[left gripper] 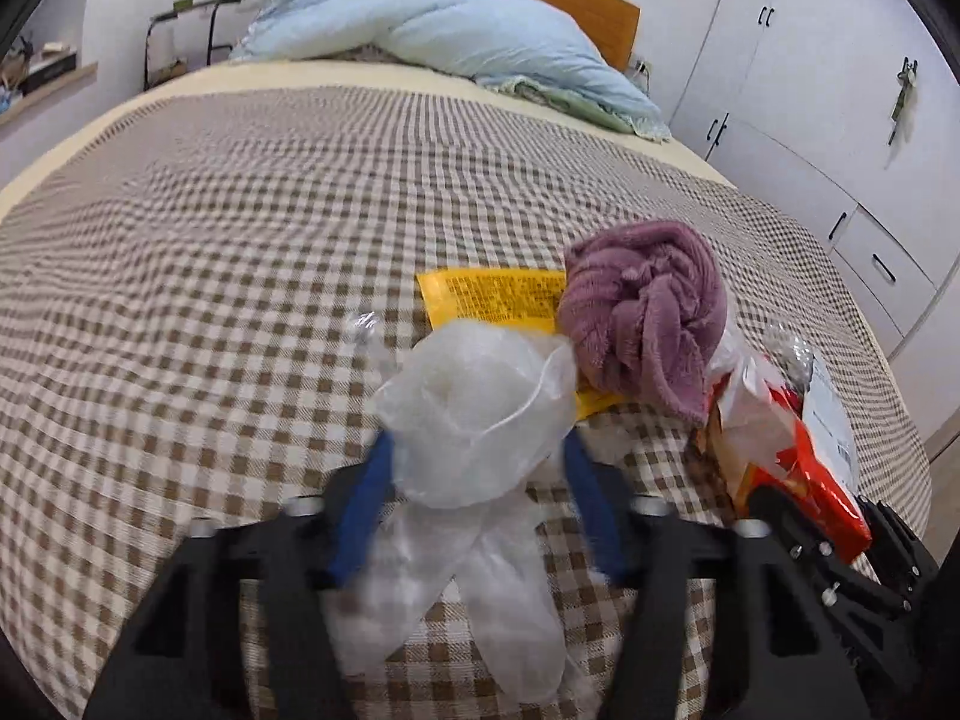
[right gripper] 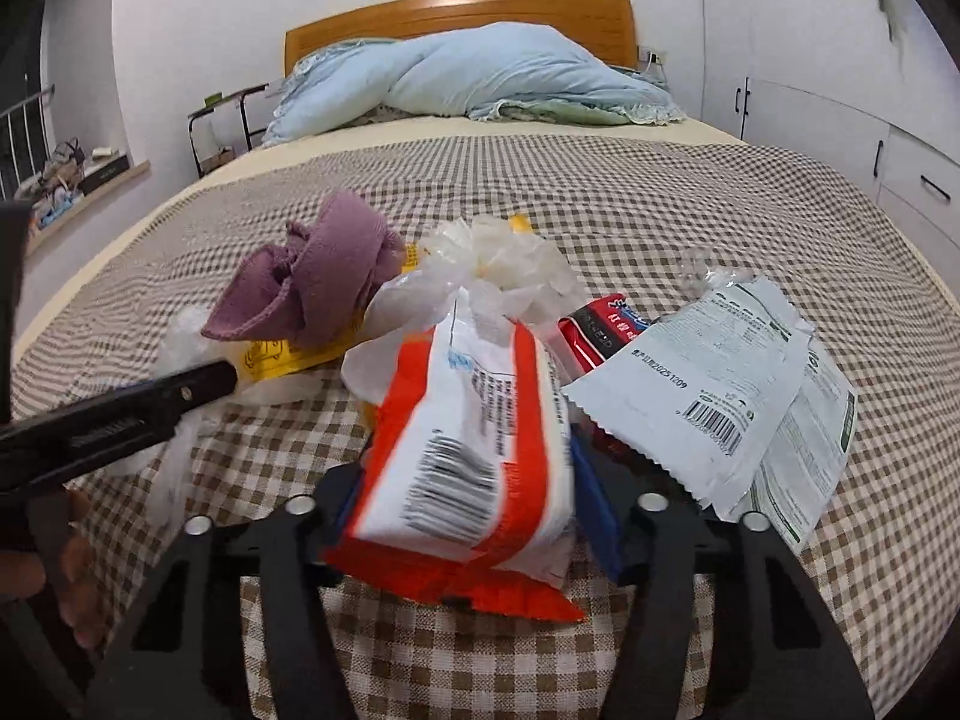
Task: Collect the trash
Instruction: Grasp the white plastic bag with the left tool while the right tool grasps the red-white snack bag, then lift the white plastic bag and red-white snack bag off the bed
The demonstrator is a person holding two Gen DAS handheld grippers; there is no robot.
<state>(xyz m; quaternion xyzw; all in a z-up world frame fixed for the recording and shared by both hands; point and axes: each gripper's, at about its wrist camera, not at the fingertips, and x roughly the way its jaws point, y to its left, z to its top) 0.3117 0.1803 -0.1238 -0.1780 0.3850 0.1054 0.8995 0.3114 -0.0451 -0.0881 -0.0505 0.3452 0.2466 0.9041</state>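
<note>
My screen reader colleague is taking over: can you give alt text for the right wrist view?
The right gripper is closed on an orange and white wrapper on a checked bedspread. Pale sachets lie to its right, a purple towel and crumpled clear plastic behind it, and the left gripper reaches in from the left.

My left gripper [left gripper: 477,444] tilts down toward the near end, its blue pads pressed on a crumpled clear plastic bag [left gripper: 474,414]. My right gripper [right gripper: 468,468] (angled down much the same) clamps an orange-and-white wrapper [right gripper: 474,450]. A hand [right gripper: 72,570] shows at the left edge behind the left gripper.
</note>
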